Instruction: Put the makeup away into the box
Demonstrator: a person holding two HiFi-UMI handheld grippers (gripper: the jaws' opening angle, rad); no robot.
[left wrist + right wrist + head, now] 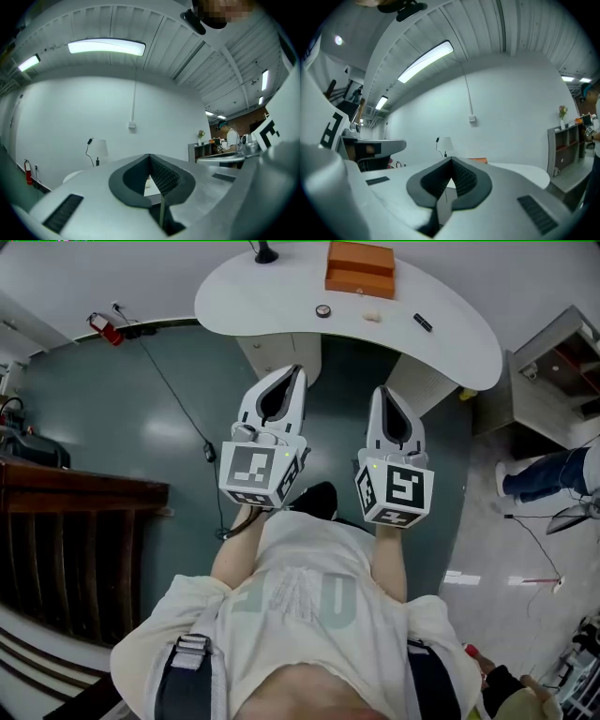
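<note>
The left claw [297, 371] is pressed together with nothing in it. The right claw [383, 391] is the same, its tips meeting on empty air. Both are held level, side by side in front of the person's chest, and point toward the far table [244, 287]. Neither touches anything.

All the task's things lie ahead on that table, well apart from both claws, with open floor between. Three small items sit in a loose row along its near part:
- a round compact [323, 310] on the left
- a pale lump [373, 316] in the middle
- a dark stick [423, 322] on the right

Beyond them, at the far edge, stands the orange box [359, 268], roughly behind the compact and the lump. From here I cannot tell whether it is open.

The items lie straight ahead and slightly right. The right claw lines up almost directly with the lump and is the nearer one for the stick. The compact falls between the two claws' lines, a little closer to the left. The stick's long axis runs slantwise, far-left to near-right, so a claw coming straight in would probably need a slight twist to pinch it across its width.

No item is in hand, so the task looks not yet begun. The first need is likely to step closer and spread a claw.
</note>
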